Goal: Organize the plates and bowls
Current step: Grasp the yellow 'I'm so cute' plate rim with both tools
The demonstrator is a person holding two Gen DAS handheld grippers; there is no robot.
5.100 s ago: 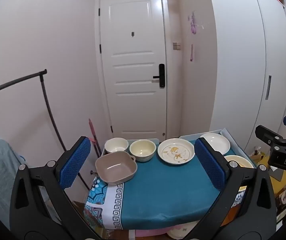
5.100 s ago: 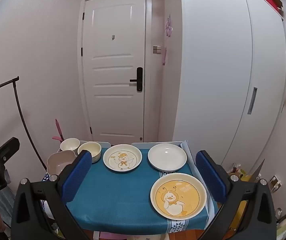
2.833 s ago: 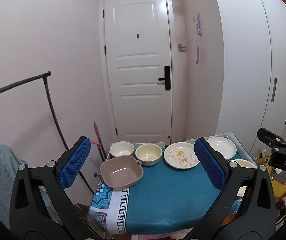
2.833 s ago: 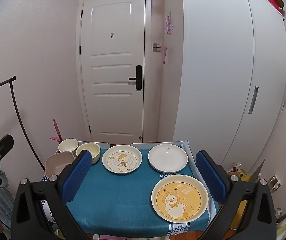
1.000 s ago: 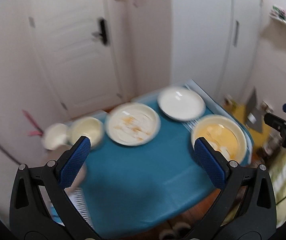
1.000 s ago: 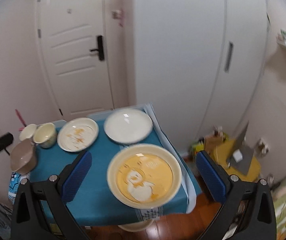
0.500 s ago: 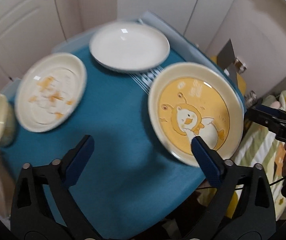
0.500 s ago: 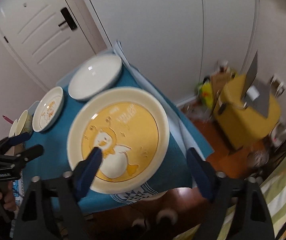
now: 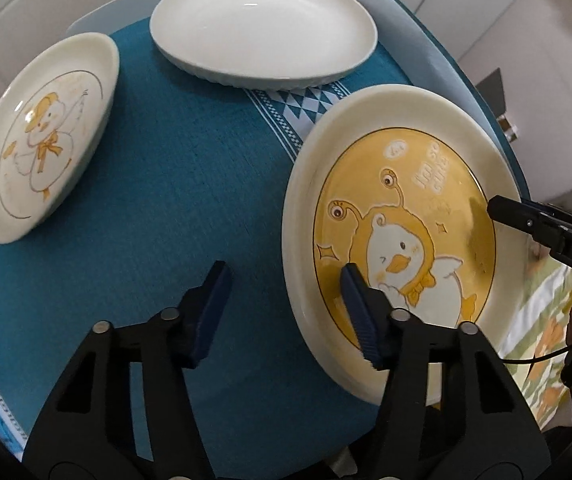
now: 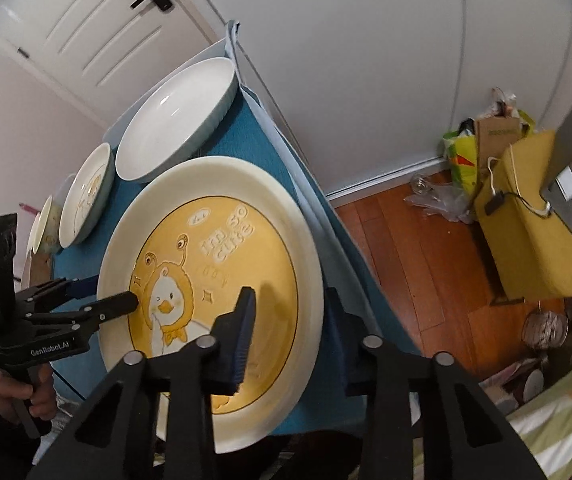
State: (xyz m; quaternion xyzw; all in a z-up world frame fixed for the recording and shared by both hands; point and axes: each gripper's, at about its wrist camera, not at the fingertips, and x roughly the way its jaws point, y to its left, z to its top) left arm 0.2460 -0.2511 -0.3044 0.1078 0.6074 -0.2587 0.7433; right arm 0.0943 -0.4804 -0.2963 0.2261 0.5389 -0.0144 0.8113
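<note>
Both claws, left claw [image 9: 286, 308] and right claw [image 10: 286, 320], gape astride the yellow duck plate [image 9: 402, 216] rim at the surface's right edge; clench evenly, lift level

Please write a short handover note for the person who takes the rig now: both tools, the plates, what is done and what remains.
Left tool: open, straddling the left rim of the yellow duck plate, one finger over the plate, one over the teal cloth.
Right tool: open, straddling the opposite rim.
White plate and small duck plate lie apart, farther back on the cloth.
Done: nothing stacked. Left: probably close both tools, lift, stack the plates.
</note>
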